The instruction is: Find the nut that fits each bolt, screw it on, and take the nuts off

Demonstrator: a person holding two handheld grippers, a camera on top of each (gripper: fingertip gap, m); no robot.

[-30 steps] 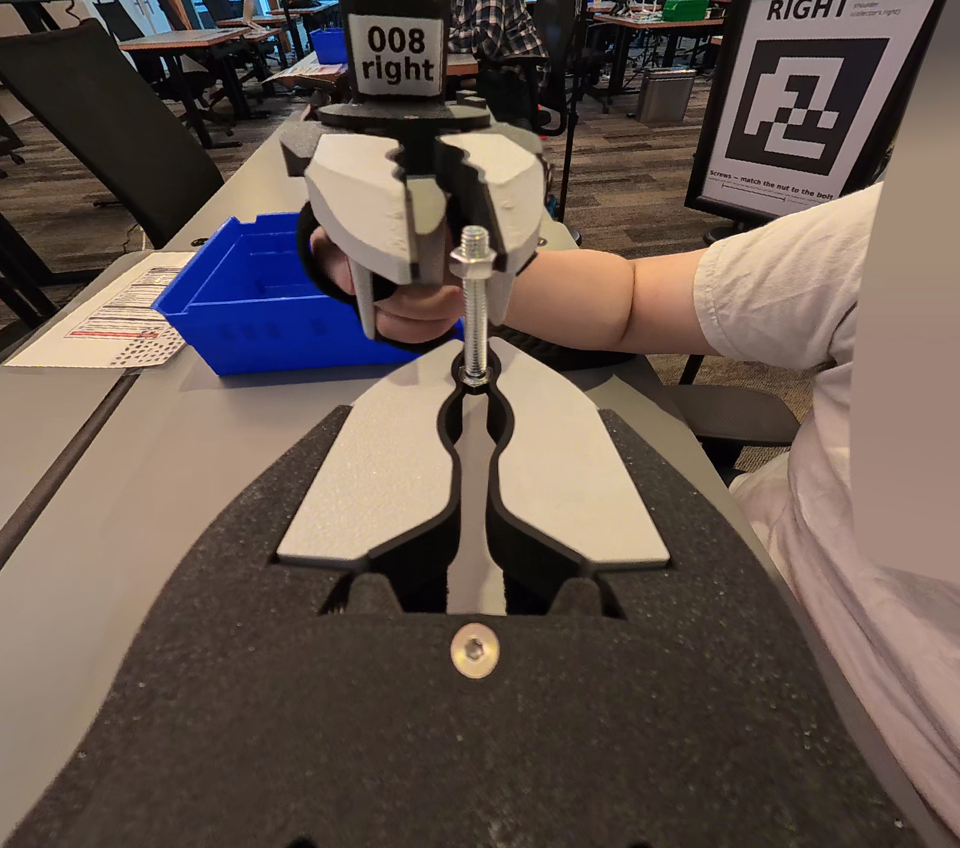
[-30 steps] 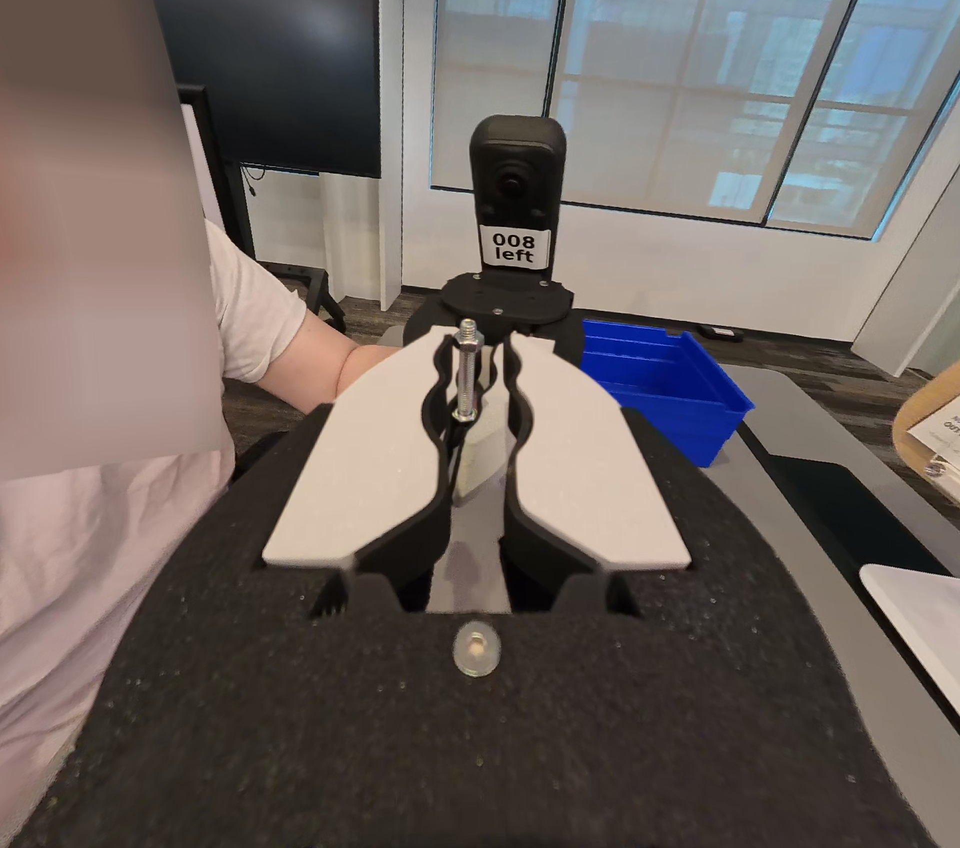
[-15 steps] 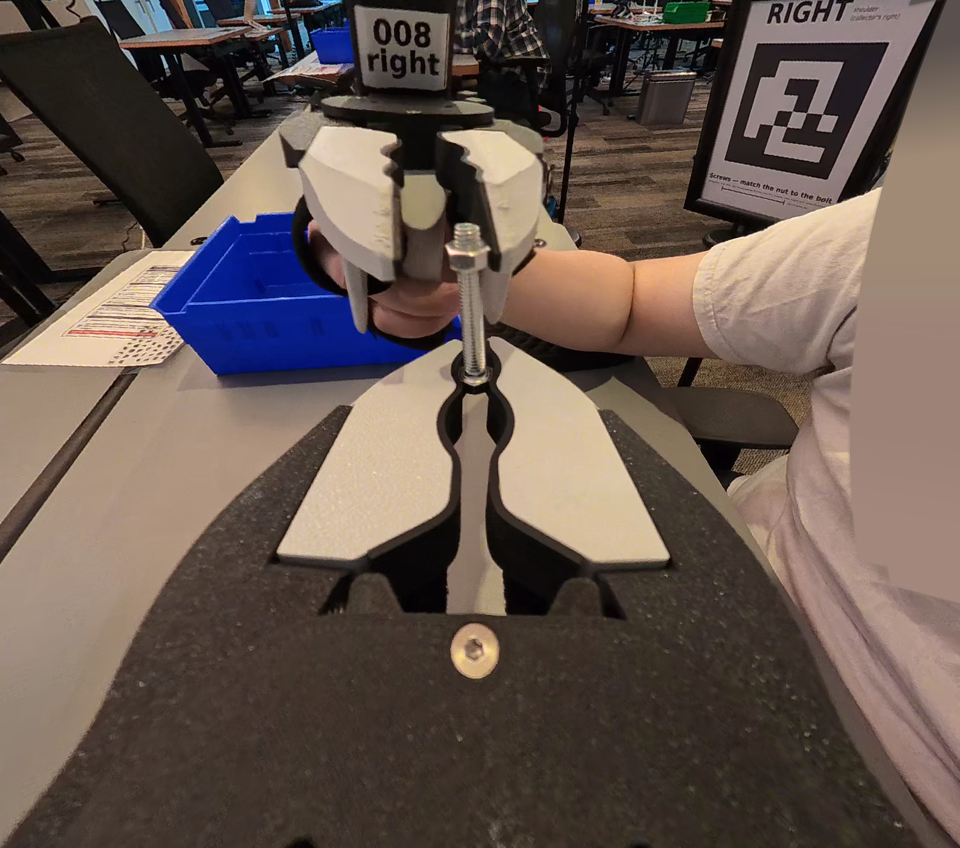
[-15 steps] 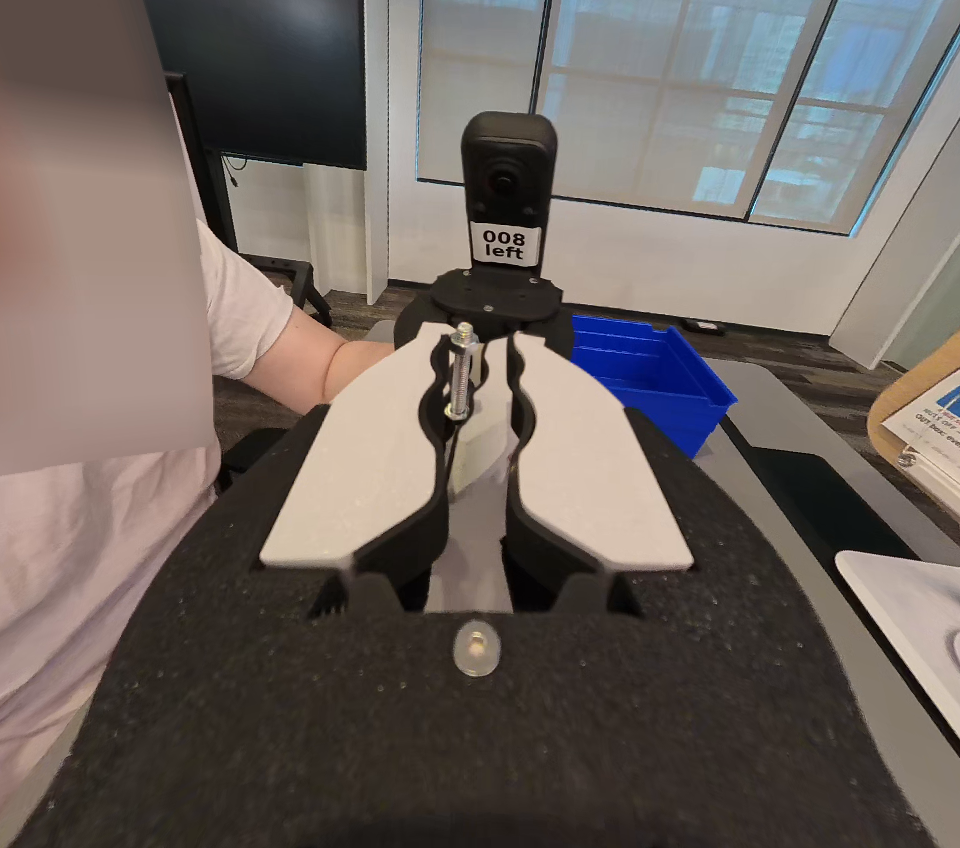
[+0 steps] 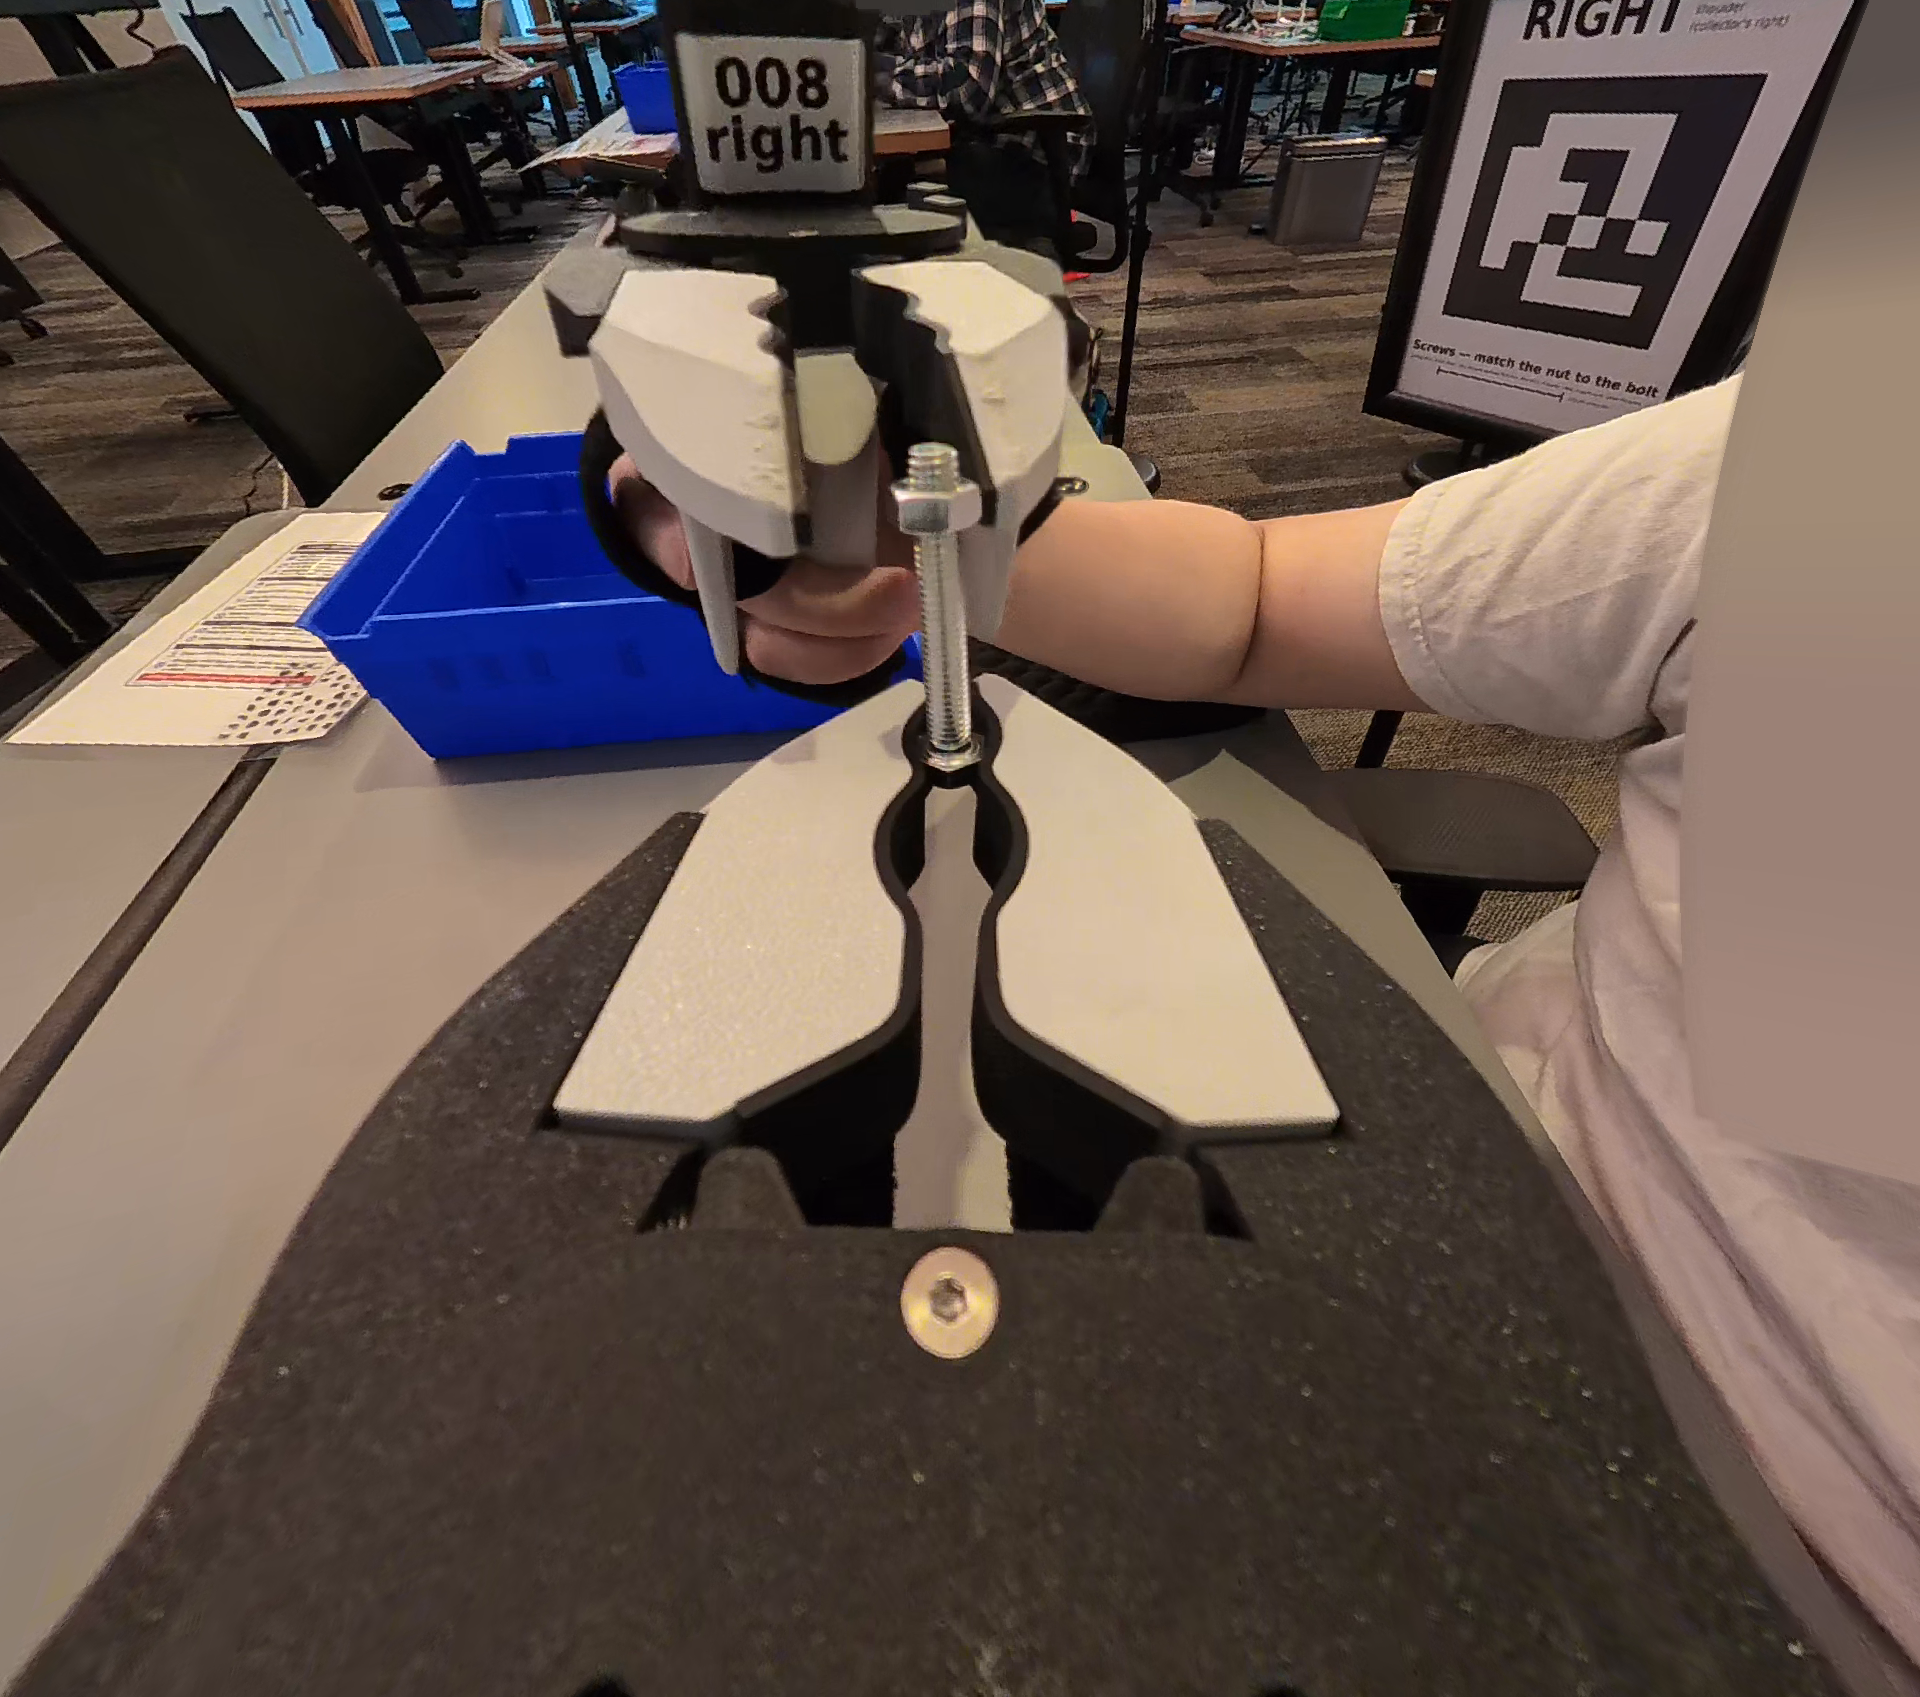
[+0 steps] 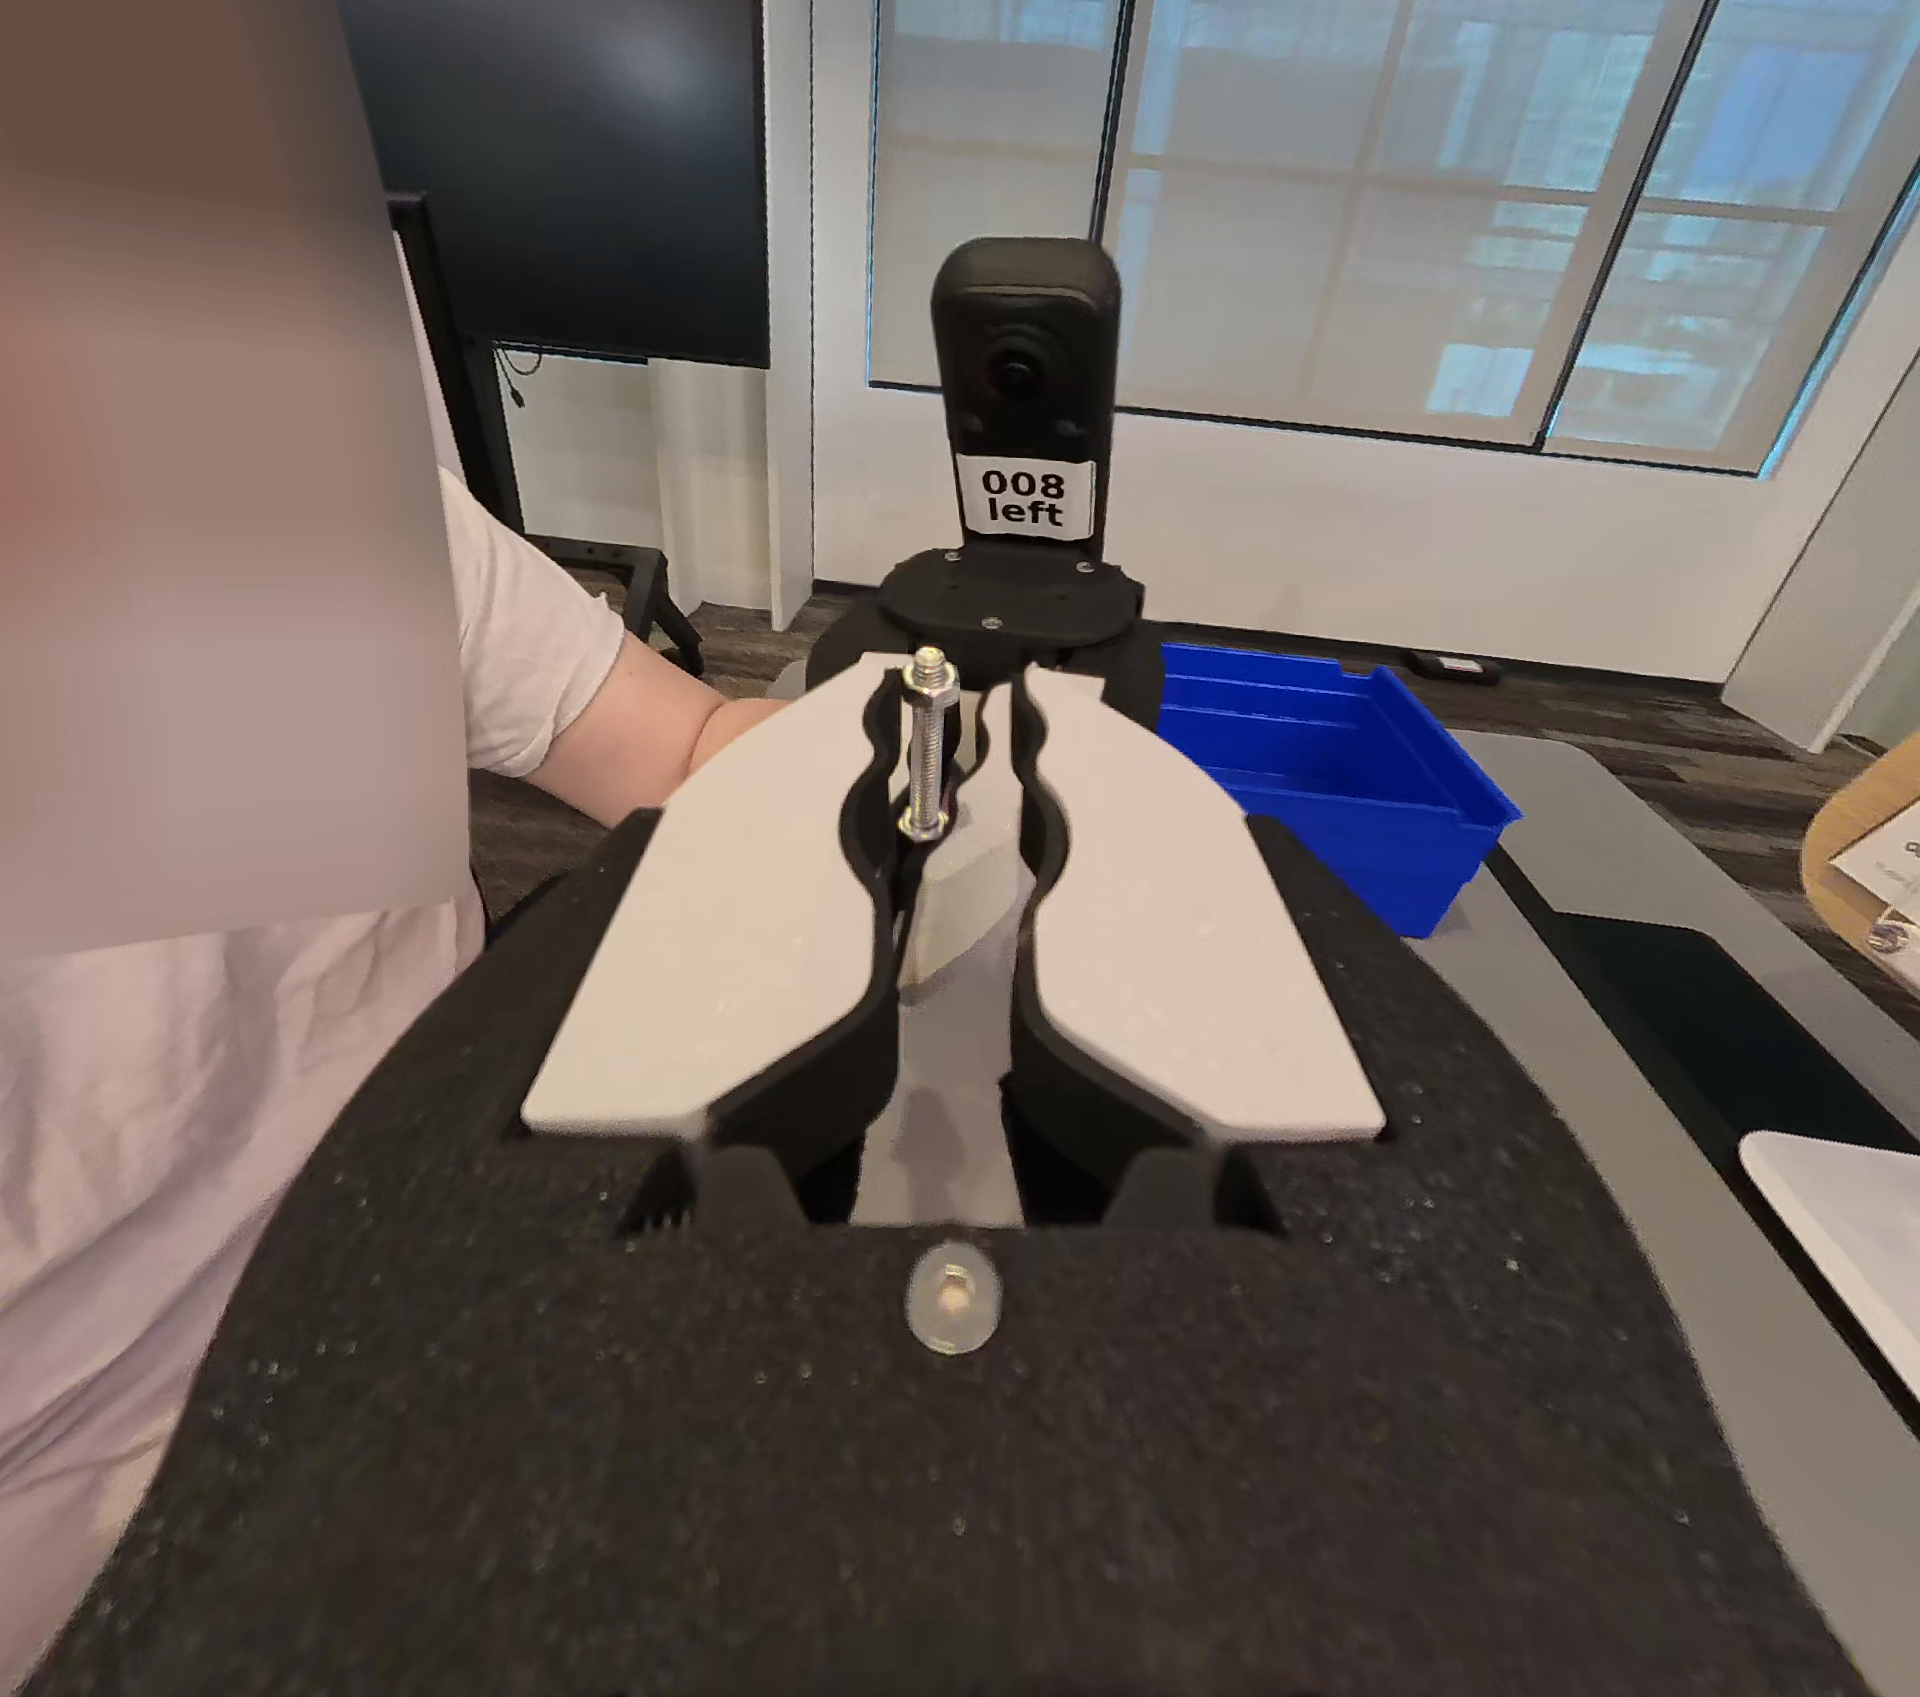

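Right gripper (image 5: 831,504) opened off nut (image 5: 934,501); left gripper (image 5: 948,748) clamps bolt (image 5: 943,619)

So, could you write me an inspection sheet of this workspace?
Surface: grey table.
Job's things: bolt upright, nut near its top end.
Clutter: blue bin, paper sheet beside it.
Grippers: left gripper shut on the bolt's lower end; right gripper open, bolt between its fingers.
Cables: nothing seen on the table.
Surroundings: framed sign, office desks, windows.
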